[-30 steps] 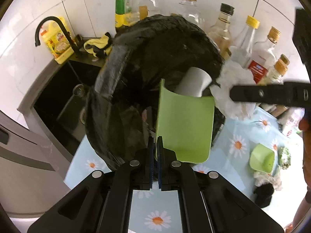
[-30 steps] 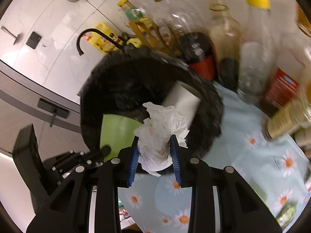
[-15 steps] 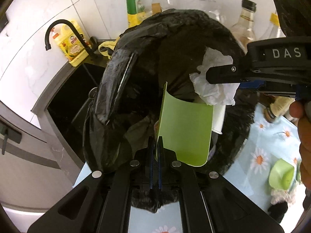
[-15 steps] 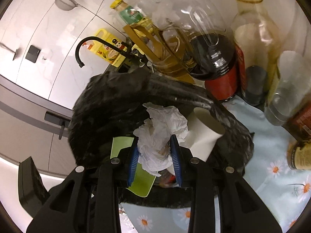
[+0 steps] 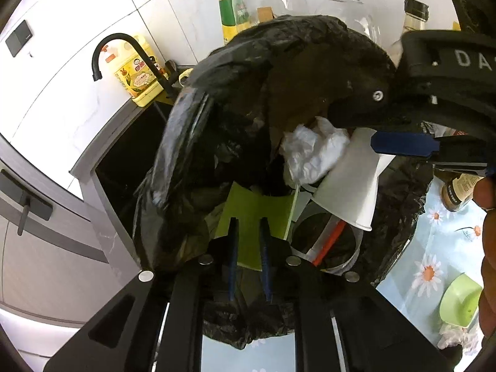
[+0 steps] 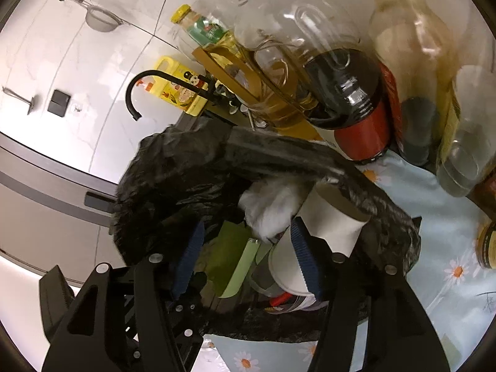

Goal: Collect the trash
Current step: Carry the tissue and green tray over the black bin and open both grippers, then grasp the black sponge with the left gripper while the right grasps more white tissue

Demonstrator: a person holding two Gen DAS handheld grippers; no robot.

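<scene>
A black trash bag [image 5: 248, 99] stands open on the counter. My left gripper [image 5: 248, 228] hangs over its mouth, jaws opening. A green card piece [image 5: 257, 207] lies loose inside the bag, seen through the gap, with neither pad pressing on it. My right gripper [image 6: 248, 249] reaches into the bag from the right, jaws opening wide. A crumpled white tissue [image 6: 269, 210], blurred, sits just past its fingertips and free of them. The tissue [image 5: 313, 152] rests against a white paper cup [image 5: 350, 192] in the bag. In the left wrist view the right gripper's blue pad [image 5: 403, 147] touches nothing.
Several glass bottles [image 6: 341, 93] crowd close behind the bag. A black sink [image 5: 124, 167] with a black faucet [image 5: 124, 43] and yellow detergent bottle [image 5: 136, 74] lies to the left. A green cup [image 5: 458, 303] sits on the daisy tablecloth [image 5: 434, 263]. A person's hand [image 5: 488, 192] grips the right tool.
Both grippers moved in over the bag mouth and their jaws parted. The tissue left the right jaws and the green piece left the left jaws; both dropped into the bag.
</scene>
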